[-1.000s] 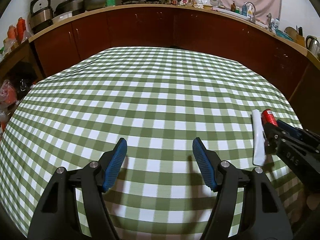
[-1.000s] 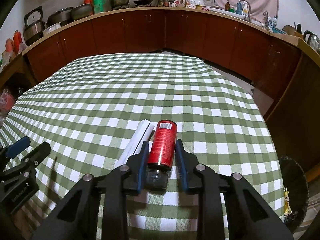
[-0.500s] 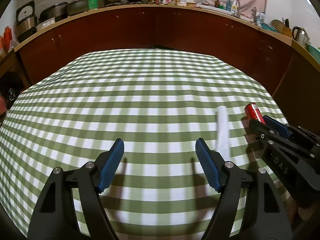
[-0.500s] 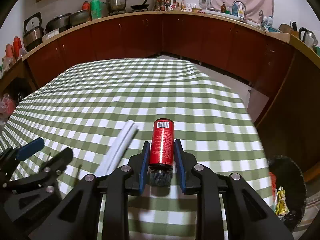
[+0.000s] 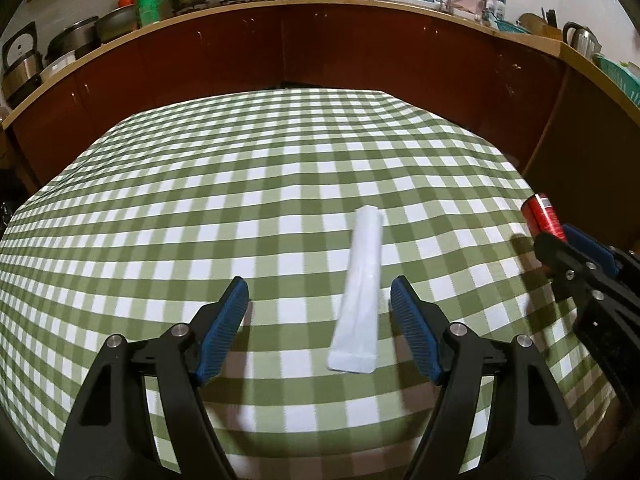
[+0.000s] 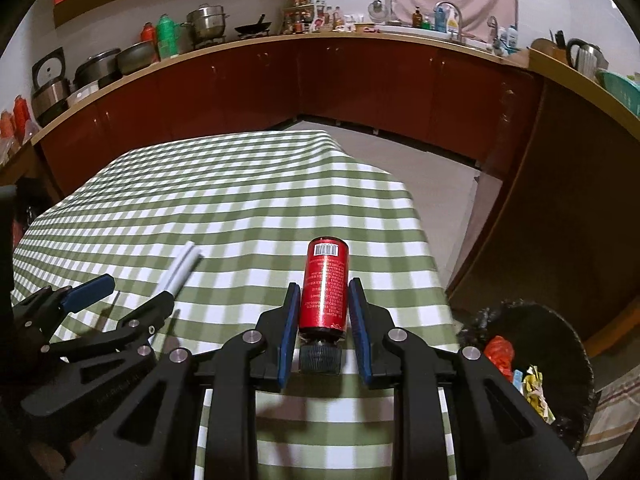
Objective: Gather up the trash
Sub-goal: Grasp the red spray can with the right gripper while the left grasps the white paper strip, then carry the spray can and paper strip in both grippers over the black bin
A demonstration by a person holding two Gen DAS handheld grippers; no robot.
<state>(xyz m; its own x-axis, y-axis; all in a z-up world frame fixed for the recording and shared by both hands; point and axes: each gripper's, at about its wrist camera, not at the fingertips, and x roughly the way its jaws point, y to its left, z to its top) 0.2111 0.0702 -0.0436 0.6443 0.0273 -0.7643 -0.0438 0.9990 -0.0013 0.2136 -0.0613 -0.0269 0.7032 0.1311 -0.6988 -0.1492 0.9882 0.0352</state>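
My right gripper (image 6: 325, 300) is shut on a red bottle (image 6: 325, 285) with a black cap, held lifted above the right part of the green checked table (image 6: 240, 208). The bottle also shows in the left wrist view (image 5: 542, 216). A long white packet (image 5: 360, 288) lies flat on the cloth. My left gripper (image 5: 320, 312) is open and hovers just above it, the packet's near end between the blue pads, closer to the right one. The packet also shows in the right wrist view (image 6: 180, 270).
A black-lined trash bin (image 6: 532, 364) with coloured wrappers inside stands on the floor just right of the table. Dark red cabinets (image 5: 320, 48) with pots and bottles on the counter run around behind. The table edge (image 6: 432, 264) is close to the bottle.
The right gripper has lifted the red bottle and carried it right, toward the table edge and bin. The left gripper has moved right, so the white packet now lies between its fingers.
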